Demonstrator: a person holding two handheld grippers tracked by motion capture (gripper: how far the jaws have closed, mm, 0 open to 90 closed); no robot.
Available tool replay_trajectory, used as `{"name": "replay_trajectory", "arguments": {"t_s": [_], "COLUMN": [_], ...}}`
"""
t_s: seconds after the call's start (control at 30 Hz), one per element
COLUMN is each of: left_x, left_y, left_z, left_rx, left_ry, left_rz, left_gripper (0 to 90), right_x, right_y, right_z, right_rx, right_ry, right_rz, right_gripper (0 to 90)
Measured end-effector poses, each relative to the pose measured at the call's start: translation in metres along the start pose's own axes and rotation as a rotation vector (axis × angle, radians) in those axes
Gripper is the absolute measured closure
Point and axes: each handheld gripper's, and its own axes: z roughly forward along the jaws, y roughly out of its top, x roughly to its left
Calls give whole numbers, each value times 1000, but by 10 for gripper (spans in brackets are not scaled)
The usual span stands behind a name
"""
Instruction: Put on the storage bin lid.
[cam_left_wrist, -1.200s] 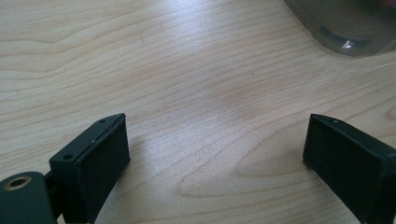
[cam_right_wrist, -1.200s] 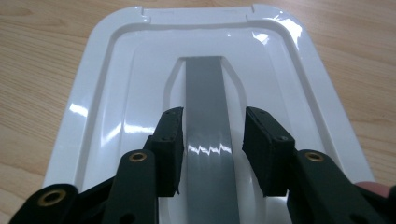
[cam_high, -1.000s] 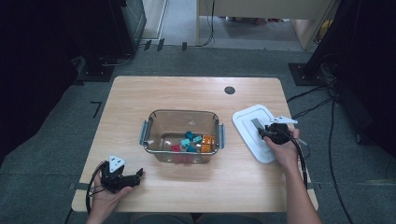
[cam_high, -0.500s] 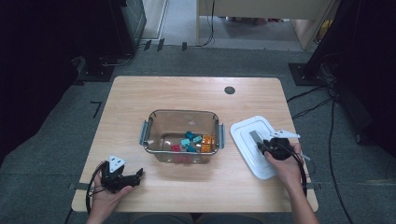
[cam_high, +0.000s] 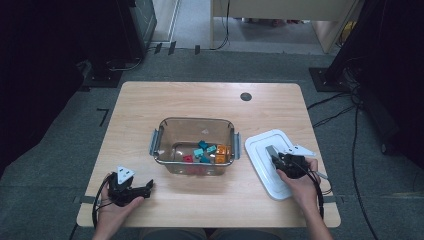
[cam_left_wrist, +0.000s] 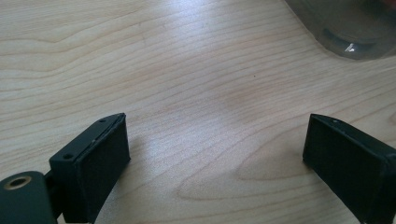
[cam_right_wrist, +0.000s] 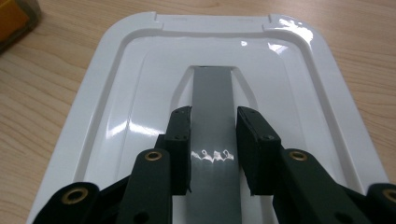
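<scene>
The right hand (cam_high: 300, 182) comes in from the bottom right of the high view, forearm angled up the table, and holds the right gripper (cam_high: 278, 159) low over the white lid (cam_high: 260, 145), which lies flat on the table (cam_high: 200, 100) just right of the bin (cam_high: 156, 142). The right gripper view settles what the high view cannot: the jaws straddle the lid's grey handle (cam_right_wrist: 212, 93) — one pad on each side of the strip, clamped on it after just closing a little. The left hand (cam_high: 117, 207) rests near the table's front left corner with the left gripper (cam_high: 142, 189) lying level, pointing right toward the bin. In its own view the jaws stand wide apart over bare wood, and the bin's rounded clear corner (cam_left_wrist: 345, 28) sits ahead at top right. The high view alone gives the bin's contents — small teal, red and orange blocks (cam_high: 207, 152) on its floor.
</scene>
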Motion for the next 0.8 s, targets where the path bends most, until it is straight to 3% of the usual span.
{"name": "replay_trajectory", "arguments": {"t_s": [0.1,0.27,0.57,0.8], "left_x": [0,1,1,1], "left_y": [0,0,0,0], "left_z": [0,0,0,0], "left_rx": [0,-1,-2,-2], "left_ry": [0,-3,-3,-3], "left_rz": [0,1,1,0], "left_gripper": [70,70,70,70], "right_x": [-3,-13,-18,-8], "right_y": [3,13,50,76], "right_z": [-1,-12,-44,-59], "right_rx": [10,-32,-91,-133], "right_ry": [3,48,75,131], "right_rz": [11,56,20,-41], "right_gripper": [682,683,683,682]}}
